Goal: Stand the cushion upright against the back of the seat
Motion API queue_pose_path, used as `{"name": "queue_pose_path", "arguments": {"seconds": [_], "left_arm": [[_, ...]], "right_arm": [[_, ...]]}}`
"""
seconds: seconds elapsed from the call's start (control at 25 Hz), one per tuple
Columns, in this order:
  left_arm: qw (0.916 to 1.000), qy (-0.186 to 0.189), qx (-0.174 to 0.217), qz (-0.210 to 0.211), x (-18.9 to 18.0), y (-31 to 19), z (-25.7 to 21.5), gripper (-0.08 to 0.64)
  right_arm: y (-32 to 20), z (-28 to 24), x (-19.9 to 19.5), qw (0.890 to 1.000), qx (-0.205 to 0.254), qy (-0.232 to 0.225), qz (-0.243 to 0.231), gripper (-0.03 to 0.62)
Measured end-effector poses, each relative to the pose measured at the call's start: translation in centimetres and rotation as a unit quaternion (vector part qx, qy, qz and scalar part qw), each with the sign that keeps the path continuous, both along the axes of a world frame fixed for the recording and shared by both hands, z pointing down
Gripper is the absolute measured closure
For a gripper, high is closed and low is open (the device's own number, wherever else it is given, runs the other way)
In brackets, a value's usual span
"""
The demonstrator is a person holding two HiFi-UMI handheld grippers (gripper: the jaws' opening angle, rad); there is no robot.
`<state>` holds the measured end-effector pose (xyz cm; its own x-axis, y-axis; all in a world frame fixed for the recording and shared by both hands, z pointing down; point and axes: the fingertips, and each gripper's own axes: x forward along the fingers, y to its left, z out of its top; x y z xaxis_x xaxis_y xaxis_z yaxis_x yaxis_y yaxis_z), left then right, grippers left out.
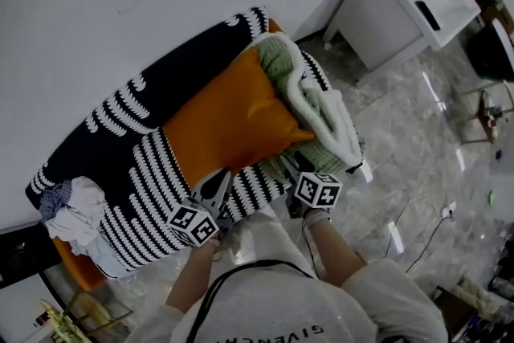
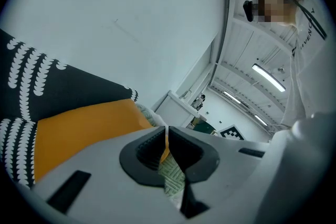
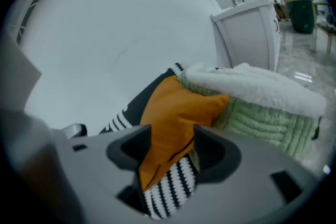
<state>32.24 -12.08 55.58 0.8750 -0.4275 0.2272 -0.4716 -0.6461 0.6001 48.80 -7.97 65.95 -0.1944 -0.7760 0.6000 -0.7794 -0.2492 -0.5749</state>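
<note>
Shows the left gripper (image 2: 167, 136) with fingers (image 2: 144, 152) pinched narrow on a thin orange edge of the cushion (image 2: 84, 131). Shows the right gripper (image 3: 170, 136) with fingers (image 3: 128, 152) spread wide, a cushion corner lying between them, apparently not yet squeezed. Places the cushion lying on the striped seat (image 1: 136, 165), far edge reaching the black back (image 1: 152, 88), one end touching a folded green blanket (image 1: 321, 104). Reads as the gripping step before the lift. To do it well: close the right fingers fully on the corner alone, keeping the striped cover (image 3: 168, 191) underneath out of the pinch; then raise both near corners evenly and tip the cushion rearward until leaning on the back, clear of the blanket.
</note>
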Motion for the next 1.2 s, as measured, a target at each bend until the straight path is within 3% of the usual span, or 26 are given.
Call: {"name": "queue_pose_path", "arguments": {"seconds": [0.28, 0.44, 0.68, 0.88, 1.12, 1.2], "left_arm": [[0.9997, -0.022, -0.006, -0.013, 0.8, -0.9, 1.4, 0.533], [0.9993, -0.030, -0.013, -0.019, 0.9, -1.1, 2.3, 0.533], [0.9988, -0.036, -0.015, -0.029, 1.2, -0.9, 2.6, 0.532], [0.9981, -0.042, -0.013, -0.044, 0.2, -1.0, 2.3, 0.532], [0.9967, -0.045, -0.008, -0.067, -1.8, -0.8, 2.3, 0.532], [0.9960, -0.047, -0.008, -0.076, -2.4, -0.6, 2.3, 0.533]], "right_arm": [[-2.7, 2.8, 3.6, 0.994, -0.003, -0.063, 0.086, 0.257], [-4.3, 4.1, 3.6, 0.987, -0.002, -0.116, 0.110, 0.242], [-6.1, 3.5, 3.5, 0.984, 0.038, -0.147, 0.098, 0.244], [-7.4, 2.3, 3.3, 0.973, 0.067, -0.188, 0.114, 0.237], [-9.1, 3.4, 2.7, 0.982, 0.026, -0.158, 0.096, 0.236], [-9.6, 3.2, 2.3, 0.985, 0.024, -0.150, 0.080, 0.276]]}}
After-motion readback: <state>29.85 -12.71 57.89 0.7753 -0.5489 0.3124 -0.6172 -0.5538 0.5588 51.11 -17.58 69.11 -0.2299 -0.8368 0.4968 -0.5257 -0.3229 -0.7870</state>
